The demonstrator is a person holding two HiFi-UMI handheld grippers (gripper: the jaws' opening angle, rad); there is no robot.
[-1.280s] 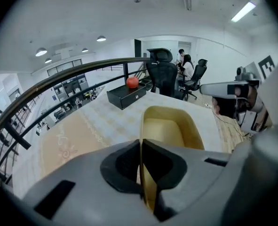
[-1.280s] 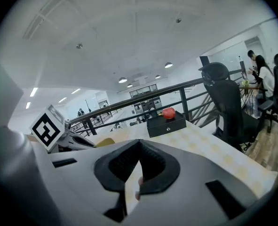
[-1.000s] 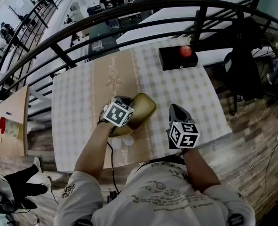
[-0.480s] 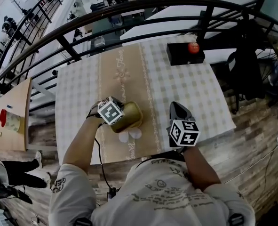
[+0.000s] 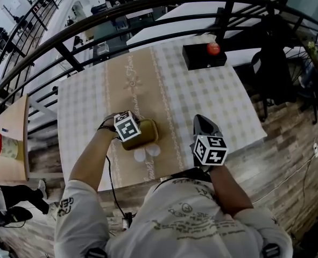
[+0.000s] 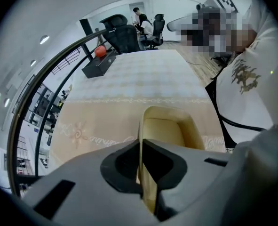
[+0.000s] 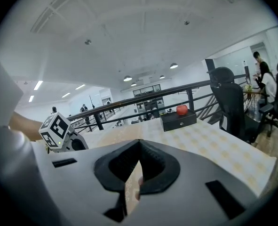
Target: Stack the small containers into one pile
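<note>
A small yellow container [image 5: 149, 134] sits low over the beige runner near the table's front edge. My left gripper [image 5: 136, 135] is shut on its wall. In the left gripper view the jaws pinch the cream rim of the container [image 6: 170, 128], whose open side faces away from the left gripper [image 6: 139, 144]. Two small white round pieces [image 5: 140, 155] lie on the runner just in front of the container; I cannot tell what they are. My right gripper [image 5: 200, 122] hovers to the right over the checked cloth, apart from the container. The right gripper [image 7: 139, 147] has its tips together with nothing between them.
A black box [image 5: 204, 57] with a red ball [image 5: 213, 48] stands at the table's far right corner, also visible as the black box [image 7: 178, 119]. A dark railing [image 5: 94, 28] runs along the far side. The table edge [image 5: 223, 155] is close to the person's body.
My left gripper has carried the yellow container back toward the near edge and lower, over the two white pieces. The right gripper has stayed in place.
</note>
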